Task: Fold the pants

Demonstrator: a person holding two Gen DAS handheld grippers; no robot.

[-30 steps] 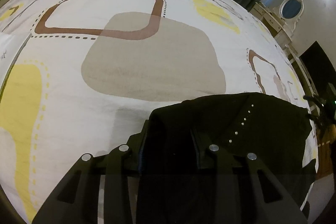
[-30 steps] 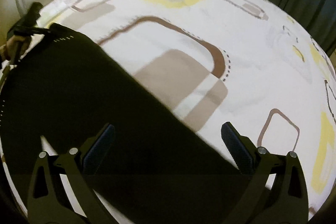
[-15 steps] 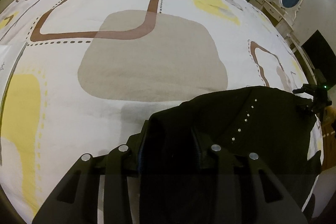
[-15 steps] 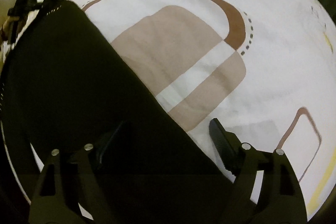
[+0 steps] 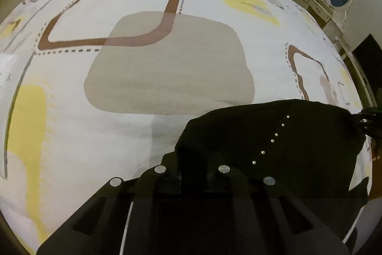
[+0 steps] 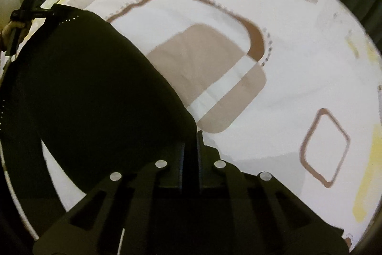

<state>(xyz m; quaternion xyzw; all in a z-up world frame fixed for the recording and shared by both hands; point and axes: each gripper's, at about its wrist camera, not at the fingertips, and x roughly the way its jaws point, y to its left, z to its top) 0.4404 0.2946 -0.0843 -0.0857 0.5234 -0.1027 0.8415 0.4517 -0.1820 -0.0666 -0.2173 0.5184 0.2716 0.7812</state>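
— Since both jaws have just been closing, are we set to lift?
— Nearly. Our left hand-held gripper pinches one corner of the black pants on the bed; our right hand-held gripper pinches another edge.
— Risk?
— Thin bites. If we pull apart unevenly, fabric could slip out and bunch.
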